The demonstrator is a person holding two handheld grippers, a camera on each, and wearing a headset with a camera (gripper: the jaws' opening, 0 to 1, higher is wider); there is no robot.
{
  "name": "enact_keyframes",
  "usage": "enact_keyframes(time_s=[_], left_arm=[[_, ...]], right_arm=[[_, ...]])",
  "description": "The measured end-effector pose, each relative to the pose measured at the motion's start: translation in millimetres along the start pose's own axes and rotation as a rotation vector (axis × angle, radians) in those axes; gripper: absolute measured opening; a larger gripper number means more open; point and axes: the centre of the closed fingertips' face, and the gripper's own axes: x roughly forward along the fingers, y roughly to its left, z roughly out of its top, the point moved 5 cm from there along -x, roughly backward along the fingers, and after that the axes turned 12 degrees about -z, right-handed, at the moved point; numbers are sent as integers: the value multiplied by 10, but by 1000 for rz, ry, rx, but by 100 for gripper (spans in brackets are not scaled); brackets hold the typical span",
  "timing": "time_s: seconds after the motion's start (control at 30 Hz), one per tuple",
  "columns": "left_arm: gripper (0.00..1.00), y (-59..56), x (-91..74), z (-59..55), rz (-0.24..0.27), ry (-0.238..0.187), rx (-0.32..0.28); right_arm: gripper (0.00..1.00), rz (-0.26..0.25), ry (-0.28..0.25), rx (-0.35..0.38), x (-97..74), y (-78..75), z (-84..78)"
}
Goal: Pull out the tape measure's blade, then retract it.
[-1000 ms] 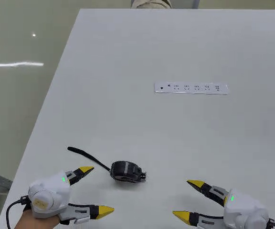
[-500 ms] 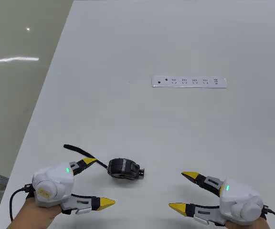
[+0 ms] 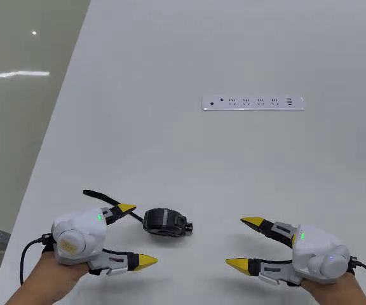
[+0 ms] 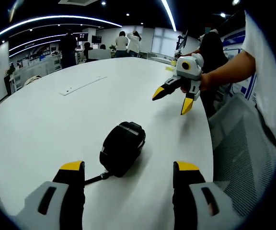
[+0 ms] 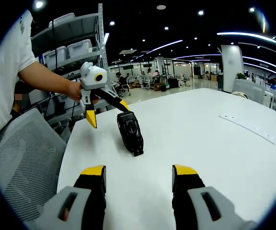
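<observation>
A white table (image 3: pixel 170 95) carries a power strip (image 3: pixel 253 102) at 1 o'clock in the head view, and the tape measure (image 3: pixel 165 222) lies at 6 o'clock between the left gripper (image 3: pixel 140 233) and the right gripper (image 3: pixel 239 241), both spread wide and holding nothing. In the left gripper view, the tape measure (image 4: pixel 122 147) sits just ahead between the parted jaws, touching neither, with the right gripper (image 4: pixel 170 105) at 1 o'clock. In the right gripper view, it (image 5: pixel 131 132) lies at 11 o'clock, the left gripper (image 5: pixel 109 117) just beside it.

- You are working at a large white desk (image 3: pixel 234 51) in an open-plan office.
- Long ceiling light strips (image 4: pixel 51 19) run overhead, with people (image 4: pixel 127 42) in the background.
- Beside you stand a mesh chair (image 5: pixel 23 153) and metal shelving (image 5: pixel 100 33) holding storage bins (image 5: pixel 83 48).
</observation>
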Motion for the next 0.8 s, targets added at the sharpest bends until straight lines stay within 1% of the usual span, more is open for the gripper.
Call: enact_keyframes(time_s=[0.1, 0.23, 0.3, 0.4, 0.47, 0.67, 0.8], left_arm=[[72, 41, 23, -6, 2, 9, 1], [71, 107, 45, -6, -7, 9, -7], [71, 130, 62, -21, -8, 21, -2], [71, 168, 84, -21, -17, 24, 0], [70, 167, 96, -12, -26, 29, 3], [68, 209, 147, -40, -46, 57, 15], [66, 222, 166, -24, -58, 62, 24]], right_arm=[[55, 7, -14, 2, 41, -18, 37], [54, 24, -9, -7, 113, -25, 46], [54, 33, -8, -11, 142, -24, 50], [54, 45, -3, -14, 191, -31, 56], [54, 51, 2, -19, 220, -33, 45], [54, 77, 21, -30, 315, -24, -10], [53, 89, 24, -31, 360, -21, -17]])
